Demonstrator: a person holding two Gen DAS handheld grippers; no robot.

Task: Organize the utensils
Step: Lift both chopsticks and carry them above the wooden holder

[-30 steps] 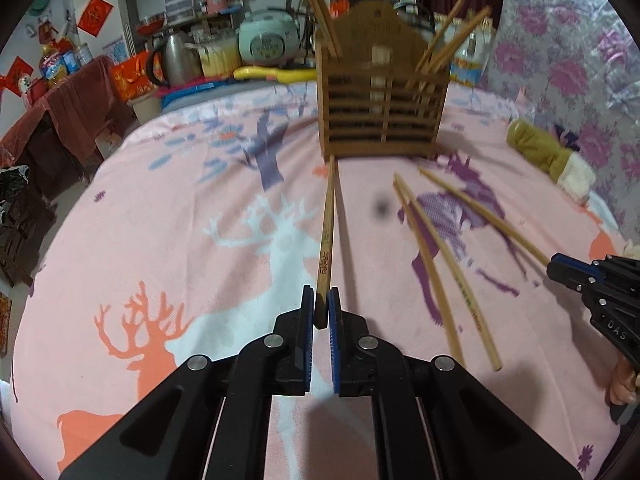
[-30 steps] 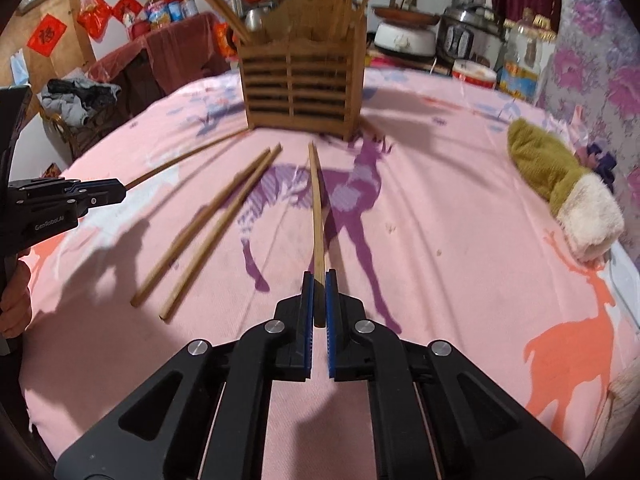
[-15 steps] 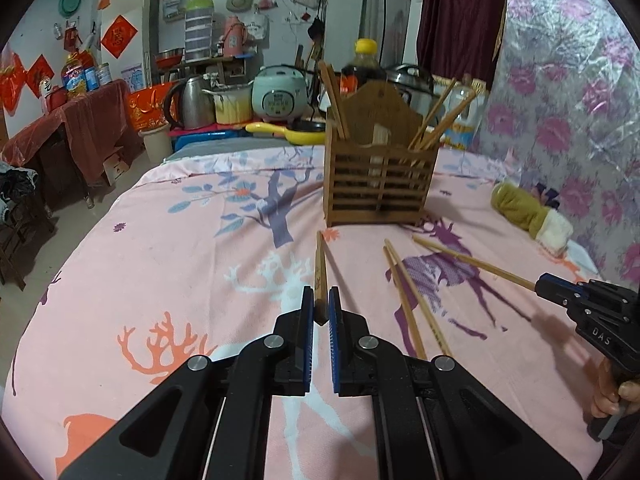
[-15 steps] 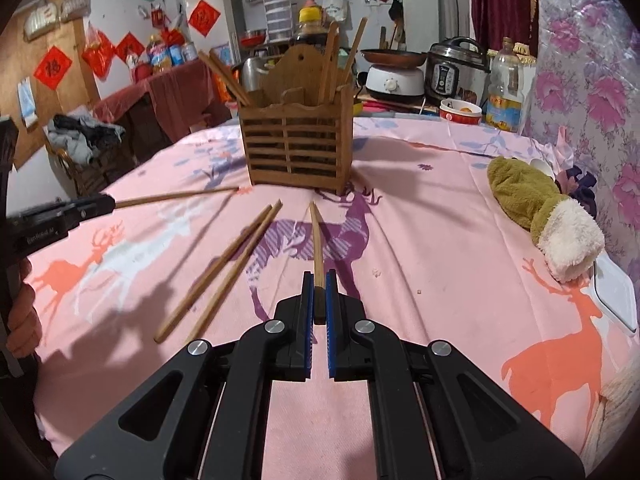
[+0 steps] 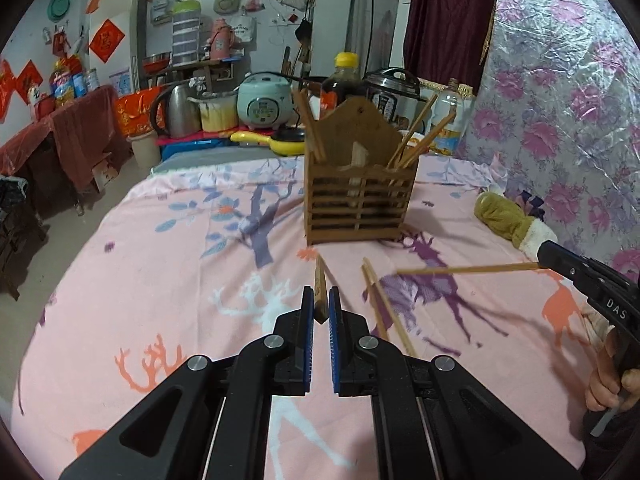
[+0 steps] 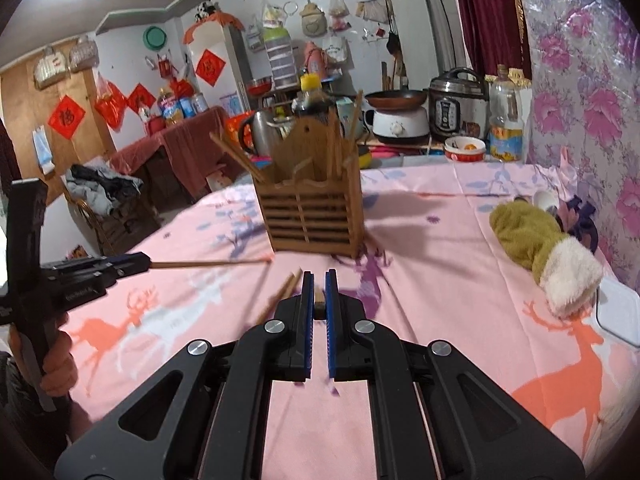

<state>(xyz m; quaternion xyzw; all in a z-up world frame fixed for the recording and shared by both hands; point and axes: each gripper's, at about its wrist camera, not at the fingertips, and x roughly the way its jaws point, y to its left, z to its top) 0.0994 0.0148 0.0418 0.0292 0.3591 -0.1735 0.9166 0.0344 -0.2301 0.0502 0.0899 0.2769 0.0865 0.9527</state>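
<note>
My left gripper [image 5: 320, 296] is shut on the near end of a wooden chopstick [image 5: 319, 280], which points ahead above the pink cloth. To the right, my right gripper [image 5: 541, 254] is shut on a second chopstick [image 5: 468, 269], held level over the table. In the right wrist view that gripper [image 6: 319, 282] pinches its chopstick [image 6: 319, 305] end-on, and the left gripper [image 6: 145, 260] holds its chopstick [image 6: 212, 264] out sideways. A slatted wooden holder [image 5: 360, 208] [image 6: 312, 220] with several chopsticks stands ahead. Two chopsticks [image 5: 384, 308] [image 6: 280, 296] lie on the cloth.
A green and white plush mitt [image 5: 512, 220] [image 6: 540, 240] lies to the right of the holder. A white flat lid [image 6: 616, 312] sits at the right table edge. Cookers, a kettle and bottles [image 5: 264, 104] crowd the shelf behind the table. A hand [image 5: 608, 376] grips each tool.
Both grippers have risen, each lifting its chopstick off the cloth. The views have tilted up toward the holder and the room behind it. The two loose chopsticks have stayed put.
</note>
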